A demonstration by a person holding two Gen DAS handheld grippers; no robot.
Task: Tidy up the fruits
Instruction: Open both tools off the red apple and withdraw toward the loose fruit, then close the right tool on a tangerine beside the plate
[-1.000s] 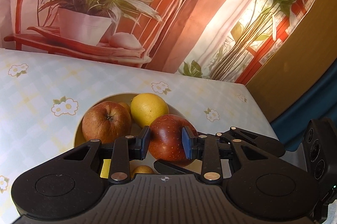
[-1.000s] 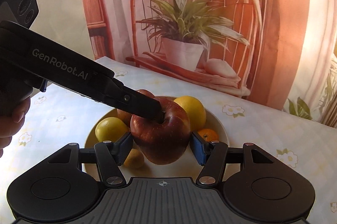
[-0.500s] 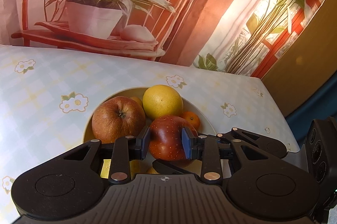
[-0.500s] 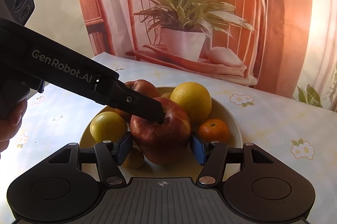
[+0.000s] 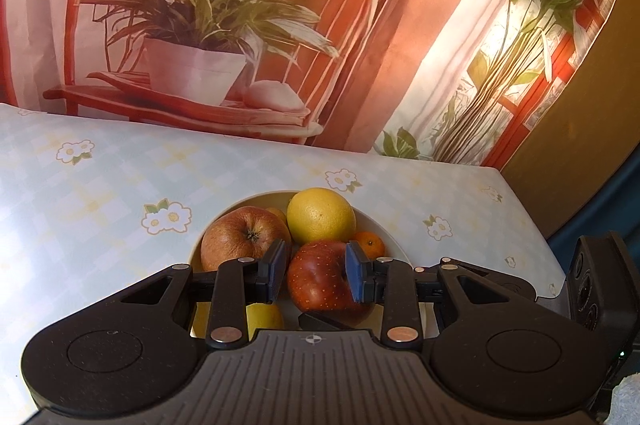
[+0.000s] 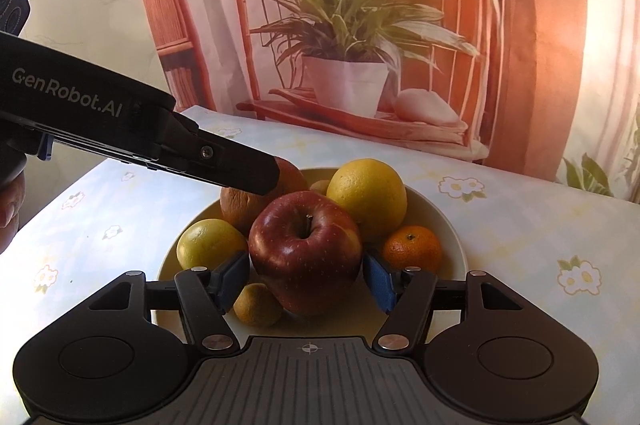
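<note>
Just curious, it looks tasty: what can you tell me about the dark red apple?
The dark red glossy apple sits upright, stem up, pale-speckled skin, in the cream round bowl, against the large yellow citrus and a small brownish fruit. The right tongs, which have just been opening, flank it, pads apparently clear.

The left gripper [image 5: 316, 271] is pointing down at a slant, its jaws drawn in and gripping nothing. A hand [image 6: 10, 201] is holding it at the rear. The right gripper [image 6: 306, 275] is also tilting downward. Its jaws have just been opening, with an apple [image 6: 306, 245] between them and the pads just clear of it on both sides.
</note>
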